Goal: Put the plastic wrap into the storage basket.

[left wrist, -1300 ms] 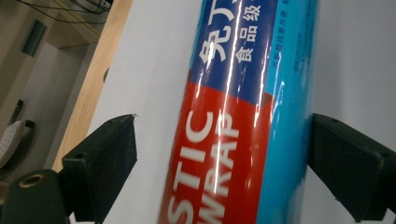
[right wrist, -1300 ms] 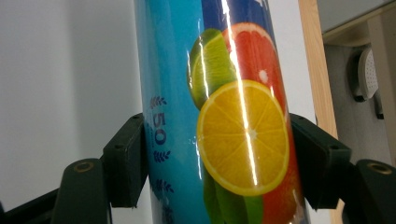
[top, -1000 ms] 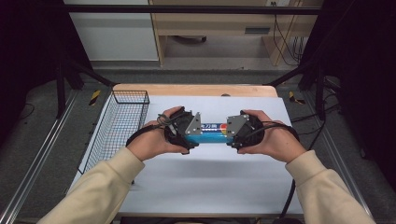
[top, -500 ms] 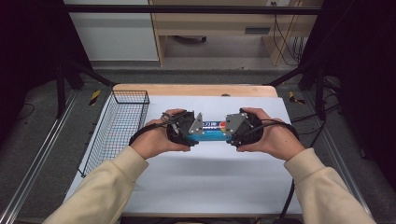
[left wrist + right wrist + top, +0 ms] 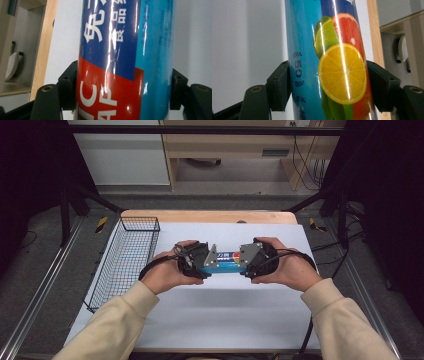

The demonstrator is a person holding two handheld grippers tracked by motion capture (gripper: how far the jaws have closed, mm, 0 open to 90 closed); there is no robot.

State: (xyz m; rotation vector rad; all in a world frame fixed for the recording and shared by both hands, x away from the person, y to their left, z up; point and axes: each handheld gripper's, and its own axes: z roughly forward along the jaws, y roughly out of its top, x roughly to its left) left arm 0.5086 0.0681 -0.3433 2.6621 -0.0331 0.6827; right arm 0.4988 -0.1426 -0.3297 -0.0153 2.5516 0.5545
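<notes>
Held: glossy blue cylindrical tube [image 5: 228, 262] with citrus print, above white table [image 5: 225, 320].
Left tool [image 5: 123, 100]: pinching one end.
Right tool [image 5: 328, 100]: pinching the other.
Risk: slick wrap could slip if either grip loosens.

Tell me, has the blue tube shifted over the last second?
Yes, slightly: the blue tube, held by both grippers, has moved away from the person toward the table's far wooden edge.

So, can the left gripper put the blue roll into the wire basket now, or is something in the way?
Probably not yet. The left gripper and right gripper each clamp one end of the blue roll. The wire basket is near, with bare table between.
</notes>
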